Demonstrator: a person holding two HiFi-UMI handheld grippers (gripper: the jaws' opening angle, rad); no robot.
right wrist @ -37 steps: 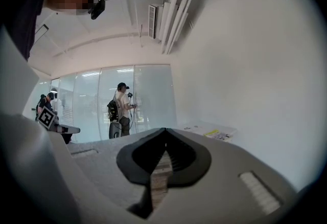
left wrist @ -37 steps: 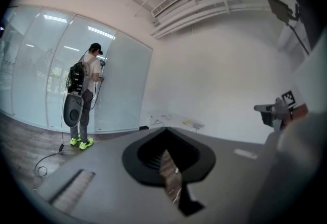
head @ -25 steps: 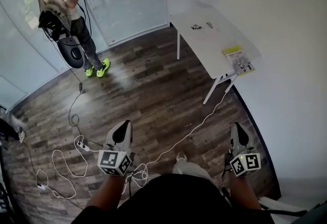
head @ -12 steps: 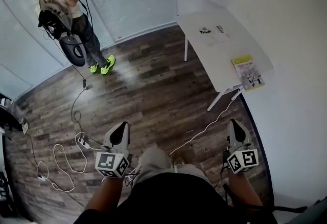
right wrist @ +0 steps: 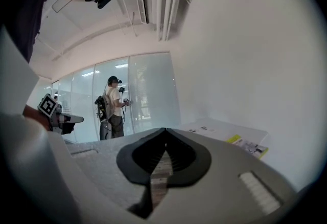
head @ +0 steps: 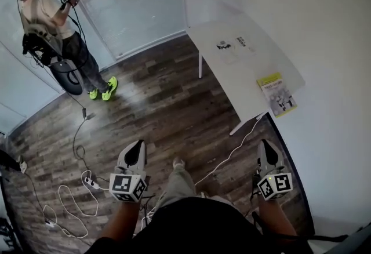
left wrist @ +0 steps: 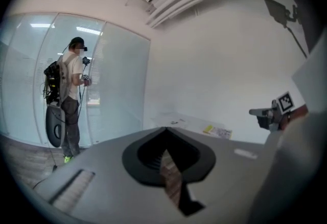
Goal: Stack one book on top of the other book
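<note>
White bench (head: pixel 249 67) against the wall, wood floor (head: pixel 162 108), glass wall (head: pixel 139 3) at the back. Yellow book (head: pixel 277 93) lies at the bench's near right corner, and a white printed item (head: pixel 231 46) (book or paper, can't tell) sits toward the far end. Cables (head: pixel 231 153) on the floor, another person (head: pixel 46 21) by the glass. Left tongs (head: pixel 137 147) and right tongs (head: pixel 265 145) are held low, pointing forward, both clenched on nothing, well short of the bench.

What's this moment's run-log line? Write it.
stage: pre-grasp | left gripper: shut, empty | right gripper: shut, empty | yellow-covered book: on white table, untouched
</note>
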